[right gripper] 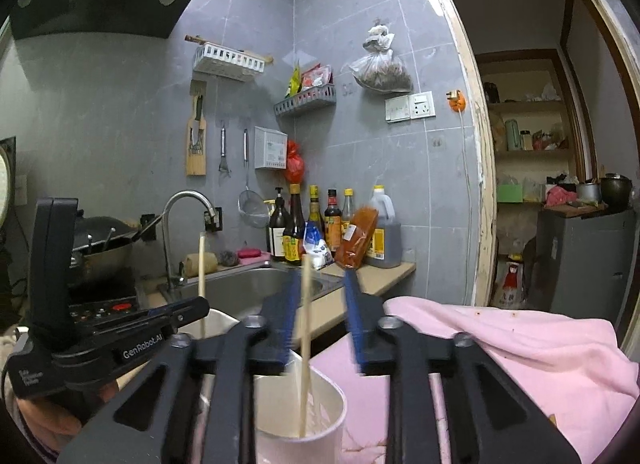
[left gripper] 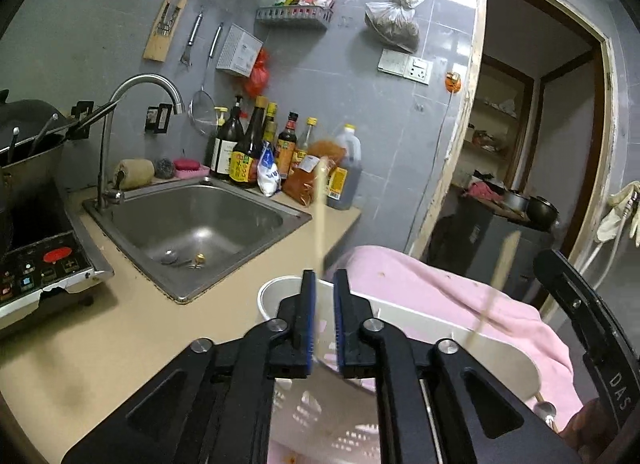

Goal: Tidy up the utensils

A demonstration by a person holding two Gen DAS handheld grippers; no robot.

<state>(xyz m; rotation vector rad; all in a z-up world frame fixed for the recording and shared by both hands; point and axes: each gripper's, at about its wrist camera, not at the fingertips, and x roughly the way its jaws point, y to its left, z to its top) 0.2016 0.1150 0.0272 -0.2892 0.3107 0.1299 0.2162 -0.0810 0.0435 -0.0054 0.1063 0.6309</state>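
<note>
Chopsticks are dropping into the white holder (right gripper: 300,404); my left tongs (left gripper: 324,284) and right tongs (right gripper: 320,304) are standing open, gripping nothing. One chopstick (right gripper: 306,344) is leaning; it could tip out.

Pale wooden chopstick (right gripper: 305,328) stands upright (motion-blurred) in white holder (right gripper: 320,416).

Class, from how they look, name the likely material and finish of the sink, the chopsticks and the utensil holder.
Sink: probably stainless steel, brushed grey with soft reflections.
Chopsticks: likely bamboo or wood, pale tan and matte.
Utensil holder: seemingly plastic, smooth white with thin walls.
</note>
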